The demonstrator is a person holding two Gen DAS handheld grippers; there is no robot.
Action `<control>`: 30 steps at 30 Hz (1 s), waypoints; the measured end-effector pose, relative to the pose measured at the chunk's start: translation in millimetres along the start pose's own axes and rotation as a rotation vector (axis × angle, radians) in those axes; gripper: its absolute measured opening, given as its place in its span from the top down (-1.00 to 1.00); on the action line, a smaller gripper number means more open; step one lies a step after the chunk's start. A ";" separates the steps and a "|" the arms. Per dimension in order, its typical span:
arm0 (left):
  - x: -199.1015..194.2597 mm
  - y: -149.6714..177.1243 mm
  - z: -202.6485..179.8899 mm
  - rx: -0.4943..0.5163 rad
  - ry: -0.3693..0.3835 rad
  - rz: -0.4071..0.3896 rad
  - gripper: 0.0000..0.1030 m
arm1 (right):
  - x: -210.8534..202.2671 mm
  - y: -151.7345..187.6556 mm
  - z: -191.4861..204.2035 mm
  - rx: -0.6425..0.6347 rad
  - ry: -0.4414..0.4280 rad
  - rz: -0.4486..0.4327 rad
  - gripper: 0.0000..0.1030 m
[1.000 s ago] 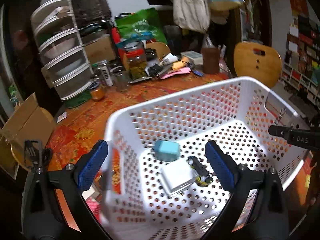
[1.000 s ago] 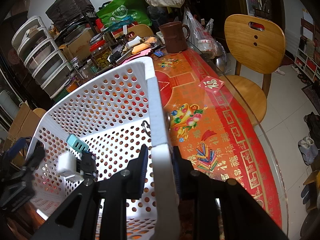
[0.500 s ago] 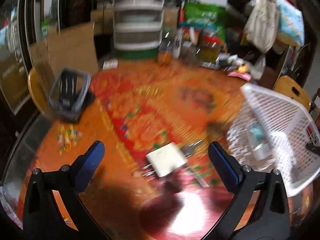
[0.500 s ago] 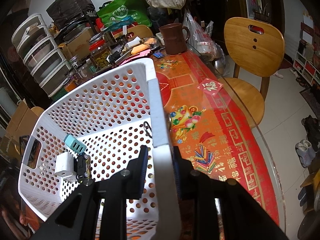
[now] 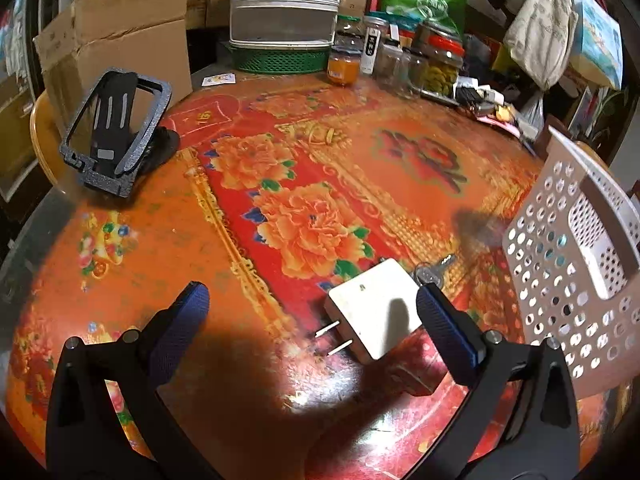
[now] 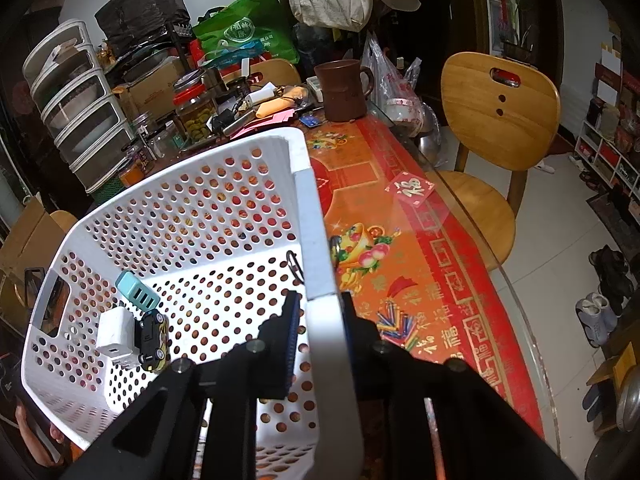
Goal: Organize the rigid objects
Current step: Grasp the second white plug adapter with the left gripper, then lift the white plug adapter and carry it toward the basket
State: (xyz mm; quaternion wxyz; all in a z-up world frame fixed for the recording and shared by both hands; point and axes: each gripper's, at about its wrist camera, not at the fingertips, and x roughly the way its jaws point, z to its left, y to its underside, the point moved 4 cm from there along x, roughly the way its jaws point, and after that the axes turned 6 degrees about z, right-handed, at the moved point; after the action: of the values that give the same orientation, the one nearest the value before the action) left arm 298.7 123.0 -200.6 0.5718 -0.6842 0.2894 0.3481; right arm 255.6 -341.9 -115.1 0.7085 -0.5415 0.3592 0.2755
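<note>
A white square charger (image 5: 376, 312) with two prongs lies on the red floral table, and a silver key (image 5: 434, 272) lies just beyond it. My left gripper (image 5: 312, 316) is open and empty above the table, its right finger beside the charger. The white perforated basket (image 5: 576, 256) stands at the right. My right gripper (image 6: 318, 326) is shut on the basket's rim (image 6: 316, 240). Inside the basket (image 6: 192, 216) lie a teal charger (image 6: 138, 290), a white charger (image 6: 116, 332) and a black and yellow toy car (image 6: 152, 340).
A black phone stand (image 5: 116, 128) sits at the table's far left. Jars (image 5: 440, 64), stacked plastic drawers (image 5: 284, 12) and clutter line the far edge. A brown mug (image 6: 344, 90) and a wooden chair (image 6: 496, 120) are at the right of the table.
My left gripper has swung left, out from above the basket, to above the white charger on the table, and has come closer to it. The right gripper holds the basket rim as before.
</note>
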 end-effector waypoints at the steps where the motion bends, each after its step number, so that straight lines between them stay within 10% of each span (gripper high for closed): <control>1: -0.1 -0.3 -2.1 0.008 -0.008 -0.001 -0.97 | -0.1 -0.3 -0.2 -0.002 0.004 -0.002 0.76; 9: 7.6 -4.1 -25.1 0.075 -0.017 0.016 -0.95 | -0.6 -1.4 -0.3 -0.006 0.009 -0.010 0.79; 16: 16.3 1.6 -34.1 0.099 0.016 0.058 -0.19 | -0.8 -1.4 0.4 -0.007 0.006 -0.009 0.80; 30: -33.1 -8.5 -19.1 0.095 -0.167 -0.160 -0.19 | -0.4 -0.6 0.9 -0.002 -0.012 -0.013 0.80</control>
State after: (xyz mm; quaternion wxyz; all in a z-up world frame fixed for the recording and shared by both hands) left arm 288.7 105.7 -166.9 0.6516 -0.6459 0.2012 0.3431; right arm 256.1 -341.2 -114.2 0.7117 -0.5430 0.3512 0.2746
